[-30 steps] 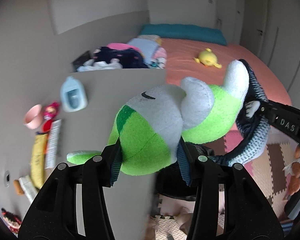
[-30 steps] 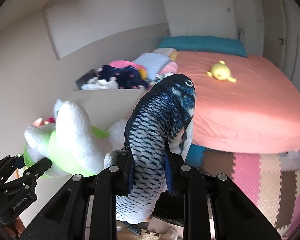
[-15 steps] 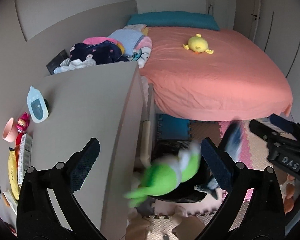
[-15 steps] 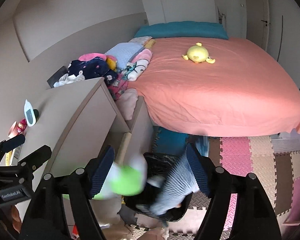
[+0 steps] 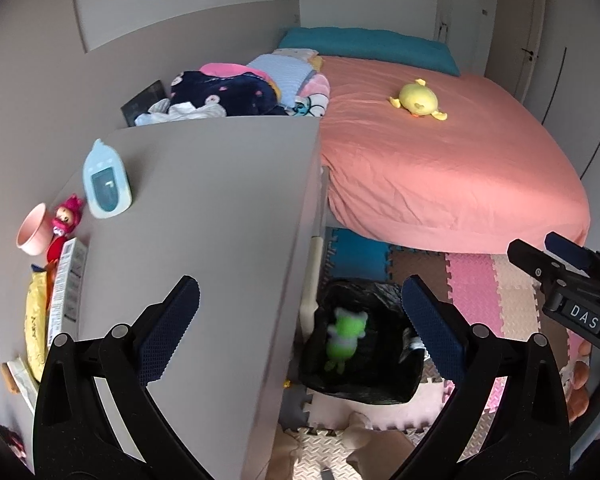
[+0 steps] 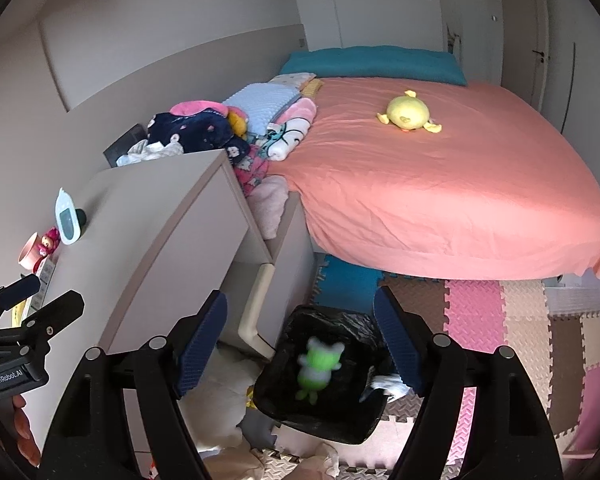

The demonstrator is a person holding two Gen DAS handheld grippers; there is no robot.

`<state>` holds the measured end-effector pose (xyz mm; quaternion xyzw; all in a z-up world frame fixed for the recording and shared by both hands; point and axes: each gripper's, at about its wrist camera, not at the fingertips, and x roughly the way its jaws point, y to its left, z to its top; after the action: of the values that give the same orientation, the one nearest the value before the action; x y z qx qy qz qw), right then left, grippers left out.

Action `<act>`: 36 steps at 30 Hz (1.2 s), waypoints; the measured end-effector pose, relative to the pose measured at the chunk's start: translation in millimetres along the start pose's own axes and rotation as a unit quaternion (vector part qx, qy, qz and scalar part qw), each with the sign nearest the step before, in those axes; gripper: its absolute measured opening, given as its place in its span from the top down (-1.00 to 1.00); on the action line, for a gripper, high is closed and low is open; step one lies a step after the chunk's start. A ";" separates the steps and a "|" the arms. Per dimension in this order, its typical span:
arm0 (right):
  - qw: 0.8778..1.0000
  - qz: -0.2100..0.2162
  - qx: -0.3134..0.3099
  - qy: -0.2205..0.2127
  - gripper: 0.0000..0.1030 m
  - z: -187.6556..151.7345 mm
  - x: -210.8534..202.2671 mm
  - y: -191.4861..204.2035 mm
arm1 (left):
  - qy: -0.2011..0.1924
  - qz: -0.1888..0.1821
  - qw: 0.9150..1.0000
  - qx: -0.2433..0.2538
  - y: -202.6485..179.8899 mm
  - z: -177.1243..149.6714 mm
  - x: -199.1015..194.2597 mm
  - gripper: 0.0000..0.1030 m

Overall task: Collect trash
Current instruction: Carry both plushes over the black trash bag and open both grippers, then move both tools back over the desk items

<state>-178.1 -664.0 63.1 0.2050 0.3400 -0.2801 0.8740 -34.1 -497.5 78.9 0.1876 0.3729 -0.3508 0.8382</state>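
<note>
Left wrist view: salmon-sheeted bed [image 5: 440, 168] at 1 o'clock, grey laminate table [image 5: 204, 216] at 10. Black-lined trash bin [image 5: 364, 392] on foam floor mats at 6, green-white plush frog [image 5: 346, 336] inside it, blurred. Left tool [image 5: 300, 320] jaws wide apart, empty; frog sits low between the pads, well below. Right tool [image 6: 300, 336] also spread, nothing gripped, bin beneath. Drop looks finished; judged best: lift both tools clear, avoid snagging liner.

Legible markings: "DAS" on a white-lettered tag on the right gripper [image 5: 580, 276] body at the right edge of the left wrist view, and "GenRobot.AI" on the left gripper [image 6: 18, 308] body at the far left of the right wrist view.
</note>
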 end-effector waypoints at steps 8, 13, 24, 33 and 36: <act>0.999 0.015 -0.042 -0.010 -0.51 2.3 -14.3 53.0 | -0.019 0.009 0.999 -0.029 43.0 -13.5 -28.2 -0.90; 0.997 0.034 -0.072 -0.016 -0.55 2.2 -20.7 100.6 | -0.026 0.027 0.998 -0.057 84.6 -26.7 -46.4 -0.90; 0.988 0.076 -0.131 -0.009 -0.55 -15.6 -21.1 199.0 | -0.024 0.081 0.988 -0.127 184.8 -73.1 -79.9 -0.90; 0.977 0.114 -0.177 0.008 -0.55 -34.0 -14.7 275.4 | -0.020 0.134 0.976 -0.171 259.7 -121.0 -114.0 -0.90; 0.974 0.124 -0.189 0.013 -0.55 -40.8 -12.5 298.0 | -0.016 0.150 0.971 -0.186 280.7 -139.7 -126.0 -0.90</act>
<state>-17.9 -411.0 94.0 0.0808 0.3702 -0.0977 0.9203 41.4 -168.7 98.1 0.0764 0.3857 -0.1489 0.9073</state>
